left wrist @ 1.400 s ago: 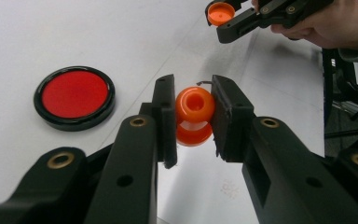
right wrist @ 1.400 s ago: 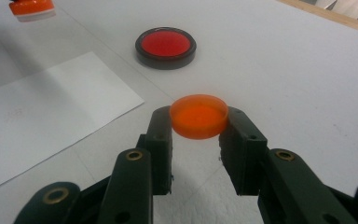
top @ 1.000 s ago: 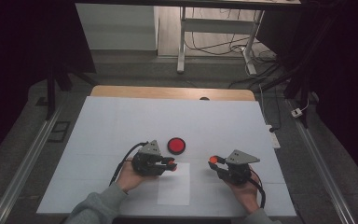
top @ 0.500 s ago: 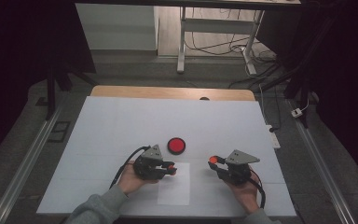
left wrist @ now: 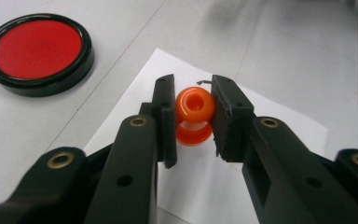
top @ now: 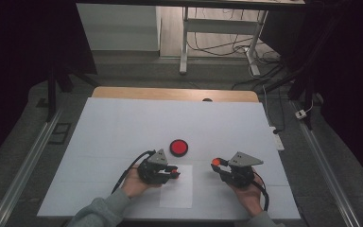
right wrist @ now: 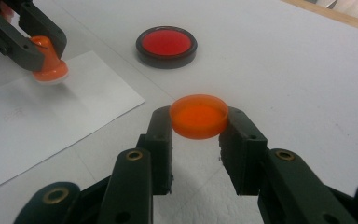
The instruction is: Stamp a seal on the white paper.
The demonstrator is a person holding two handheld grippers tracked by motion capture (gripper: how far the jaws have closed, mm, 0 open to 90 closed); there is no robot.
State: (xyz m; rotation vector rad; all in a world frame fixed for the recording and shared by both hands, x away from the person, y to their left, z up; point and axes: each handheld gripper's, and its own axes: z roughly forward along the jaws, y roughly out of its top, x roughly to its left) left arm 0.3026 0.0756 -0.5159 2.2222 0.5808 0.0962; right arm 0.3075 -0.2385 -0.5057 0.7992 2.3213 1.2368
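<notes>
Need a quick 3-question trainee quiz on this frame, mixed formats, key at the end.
1. True or false: the left gripper is shut on the orange stamp over the white paper sheet.
2. What does the right gripper hold? A) the orange cap B) the red ink pad C) the paper
3. Fill in: the red ink pad lies on the white table, just beyond the far edge of the ____.

Key
1. True: both jaws press the stamp's knob, and its base is at the paper.
2. A: the cap sits between the jaw tips, off the table.
3. paper sheet; the pad is apart from both grippers.
</notes>
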